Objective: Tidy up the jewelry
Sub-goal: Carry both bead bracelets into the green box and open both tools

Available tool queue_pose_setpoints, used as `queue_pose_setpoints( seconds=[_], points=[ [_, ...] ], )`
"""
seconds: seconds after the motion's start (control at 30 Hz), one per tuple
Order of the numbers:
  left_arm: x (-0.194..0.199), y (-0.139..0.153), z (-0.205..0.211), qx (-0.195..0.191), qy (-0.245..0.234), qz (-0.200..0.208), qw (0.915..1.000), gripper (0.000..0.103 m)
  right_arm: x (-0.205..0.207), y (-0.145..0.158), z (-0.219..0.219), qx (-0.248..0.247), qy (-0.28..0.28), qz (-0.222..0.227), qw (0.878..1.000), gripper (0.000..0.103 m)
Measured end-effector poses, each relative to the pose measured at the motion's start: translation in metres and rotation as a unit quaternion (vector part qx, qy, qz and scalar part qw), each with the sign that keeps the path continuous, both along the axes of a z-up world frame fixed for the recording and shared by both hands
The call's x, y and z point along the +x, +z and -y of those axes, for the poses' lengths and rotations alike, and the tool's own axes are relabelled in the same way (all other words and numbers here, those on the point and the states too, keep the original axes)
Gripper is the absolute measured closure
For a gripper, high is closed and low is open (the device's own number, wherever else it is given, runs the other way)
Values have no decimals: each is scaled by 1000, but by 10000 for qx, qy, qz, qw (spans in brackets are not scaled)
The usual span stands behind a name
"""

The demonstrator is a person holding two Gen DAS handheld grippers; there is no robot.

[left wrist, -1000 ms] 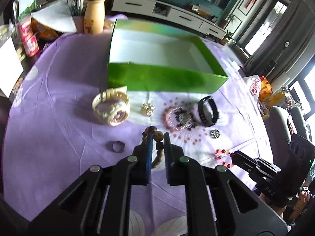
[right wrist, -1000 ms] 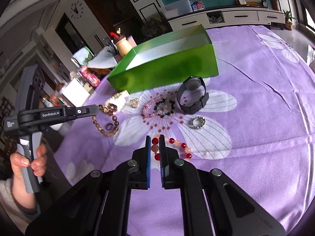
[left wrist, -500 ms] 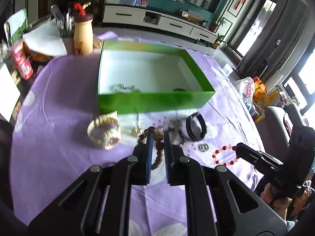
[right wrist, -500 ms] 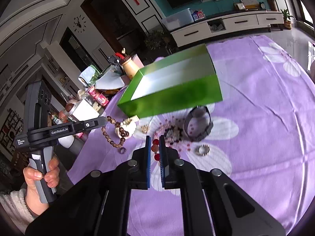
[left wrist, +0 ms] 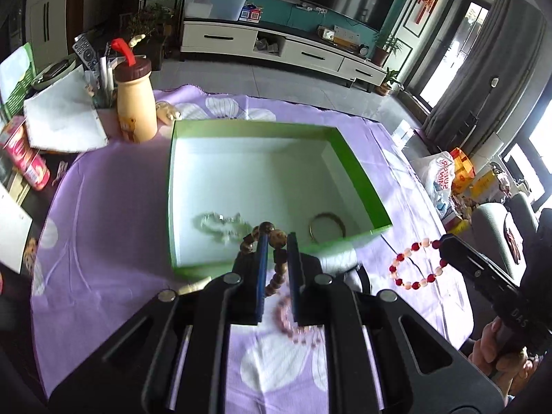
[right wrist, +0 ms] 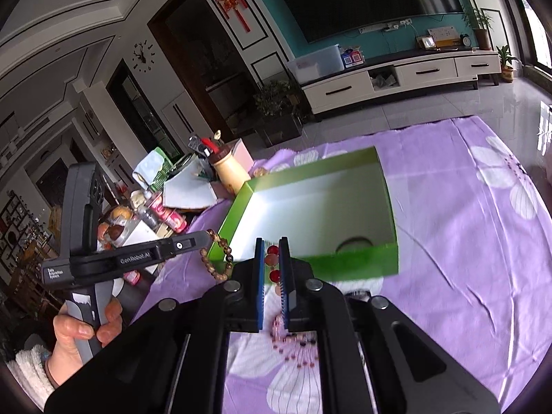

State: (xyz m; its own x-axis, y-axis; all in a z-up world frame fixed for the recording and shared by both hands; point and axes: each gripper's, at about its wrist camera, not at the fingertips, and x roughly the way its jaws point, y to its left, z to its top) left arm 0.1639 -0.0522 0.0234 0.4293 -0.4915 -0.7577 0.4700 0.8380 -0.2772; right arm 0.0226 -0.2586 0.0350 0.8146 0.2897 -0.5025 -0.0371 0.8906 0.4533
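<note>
A round table (left wrist: pixel 103 241) with a purple flowered cloth is carrying an open green cardboard box (left wrist: pixel 358 179). The left gripper (left wrist: pixel 275 241) is pinching a brown wooden bead bracelet (left wrist: pixel 277 238) above the box's near edge. On the right, the right gripper (right wrist: pixel 272 252) is pinching a red and pink bead bracelet (left wrist: pixel 414 265), near the box.

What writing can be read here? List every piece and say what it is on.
"GenRobot.AI": side of the left gripper, which holds the brown bracelet.
"DAS": body of the right gripper, which holds the red bracelet.
Too small or blurred to read: the small white label at the left gripper's rear, the red print on the plastic bag, the red can, the wall clock.
</note>
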Motion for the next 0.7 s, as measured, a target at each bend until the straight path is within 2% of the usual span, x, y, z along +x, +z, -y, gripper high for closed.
queue_pose_setpoints(
  seconds=[0.27, 0.63, 0.67, 0.7],
  points=[
    [44, -5, 35, 92, -24, -68, 9999, 92, 60, -14, 10, -123, -170, -299, 9993, 95],
    [88, -54, 80, 585, 154, -402, 9974, 92, 114, -63, 28, -264, -547, -975, 9934, 95],
    [90, -56, 82, 612, 177, -413, 9971, 92, 116, -66, 30, -252, -598, -1028, 9926, 93],
    [91, -57, 84, 623, 190, -426, 9970, 92, 117, -69, 32, -250, -661, -1060, 9919, 85]
  ],
)
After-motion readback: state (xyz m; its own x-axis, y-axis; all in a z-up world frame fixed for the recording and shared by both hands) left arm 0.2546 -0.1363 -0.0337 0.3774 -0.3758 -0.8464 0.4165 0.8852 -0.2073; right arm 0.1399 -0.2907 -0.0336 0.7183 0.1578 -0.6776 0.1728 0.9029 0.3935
